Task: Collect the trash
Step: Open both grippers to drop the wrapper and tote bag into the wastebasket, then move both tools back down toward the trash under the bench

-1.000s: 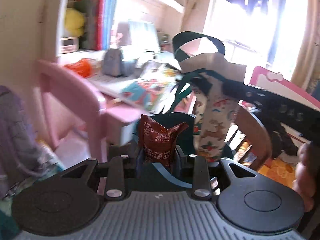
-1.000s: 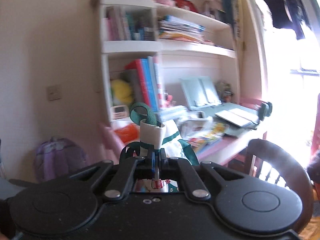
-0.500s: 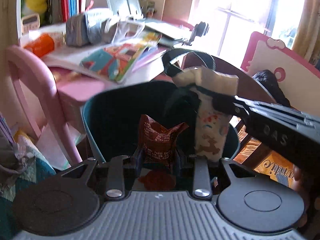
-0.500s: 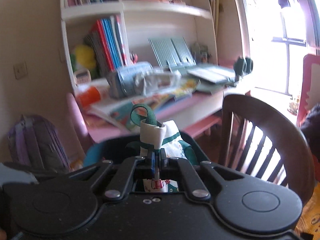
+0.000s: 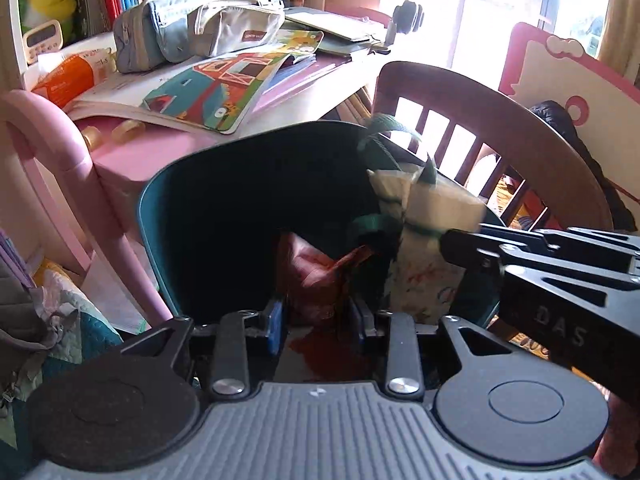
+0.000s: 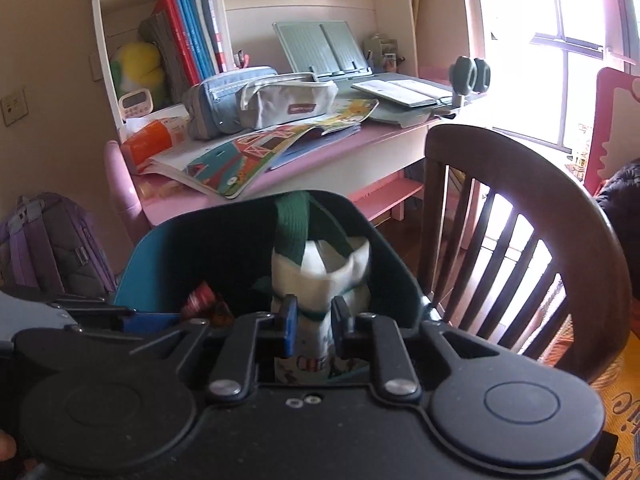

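A dark teal trash bin (image 5: 224, 216) stands in front of the pink desk; it also shows in the right wrist view (image 6: 208, 248). My left gripper (image 5: 318, 312) is over the bin's mouth, its jaws parted around a dark red snack wrapper (image 5: 312, 276) that sits between them inside the bin. The wrapper's tip shows in the right wrist view (image 6: 202, 300). My right gripper (image 6: 314, 318) is over the bin too, jaws parted around a white printed cloth bag with green straps (image 6: 320, 272). The bag hangs into the bin in the left wrist view (image 5: 424, 248).
A pink desk (image 6: 320, 160) with picture books, pencil cases (image 6: 280, 100) and a book stand is behind the bin. A dark wooden chair (image 6: 520, 208) stands to the right. A purple backpack (image 6: 48, 244) leans at the left. A pink board (image 5: 560, 64) is by the window.
Both grippers came down over the bin. The right gripper's jaws have opened from a tight pinch on the bag. The left jaws have loosened on the wrapper, which sits lower.
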The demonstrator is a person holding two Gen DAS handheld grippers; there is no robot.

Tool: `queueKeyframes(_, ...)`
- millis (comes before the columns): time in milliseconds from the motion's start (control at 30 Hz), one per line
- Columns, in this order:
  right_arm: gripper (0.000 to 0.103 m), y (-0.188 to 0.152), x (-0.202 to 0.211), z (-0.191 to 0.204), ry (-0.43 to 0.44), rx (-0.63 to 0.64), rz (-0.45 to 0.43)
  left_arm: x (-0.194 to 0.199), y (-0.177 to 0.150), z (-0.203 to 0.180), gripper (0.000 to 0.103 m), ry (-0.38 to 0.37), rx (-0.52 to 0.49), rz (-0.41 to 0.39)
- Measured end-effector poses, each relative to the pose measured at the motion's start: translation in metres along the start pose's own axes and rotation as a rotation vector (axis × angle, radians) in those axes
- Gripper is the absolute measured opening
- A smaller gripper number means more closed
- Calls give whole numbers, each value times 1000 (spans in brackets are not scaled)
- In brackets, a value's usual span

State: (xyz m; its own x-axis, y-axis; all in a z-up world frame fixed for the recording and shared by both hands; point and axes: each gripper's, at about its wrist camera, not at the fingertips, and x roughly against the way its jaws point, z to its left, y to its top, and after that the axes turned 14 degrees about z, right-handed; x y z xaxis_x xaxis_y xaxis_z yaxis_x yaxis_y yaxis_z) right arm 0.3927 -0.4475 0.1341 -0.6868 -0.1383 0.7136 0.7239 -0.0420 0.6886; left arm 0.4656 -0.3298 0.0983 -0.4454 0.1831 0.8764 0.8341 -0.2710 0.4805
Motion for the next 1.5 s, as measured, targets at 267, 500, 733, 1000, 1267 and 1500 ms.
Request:
queueKeyframes(267, 34, -7, 23, -7, 17, 6, -30, 13, -8, -8, 63, 20, -19, -42)
queueKeyframes(500, 41, -19, 50, 6, 42, 43, -51, 42, -22, -7, 64, 10, -10, -70)
queueKeyframes(733, 46, -33, 82, 28, 69, 91, -78, 77, -49, 1, 64, 11, -1, -106)
queueKeyframes(1000, 50, -56, 111, 67, 146, 179, -90, 114, -91, 24, 64, 2, 27, -122)
queueKeyframes(1267, 53, -84, 102, 112, 232, 268, -29, 137, -149, 75, 64, 3, 114, -111)
queueKeyframes(1500, 55, -115, 63, 152, 306, 342, 66, 130, -212, 135, 77, 62, 215, -100)
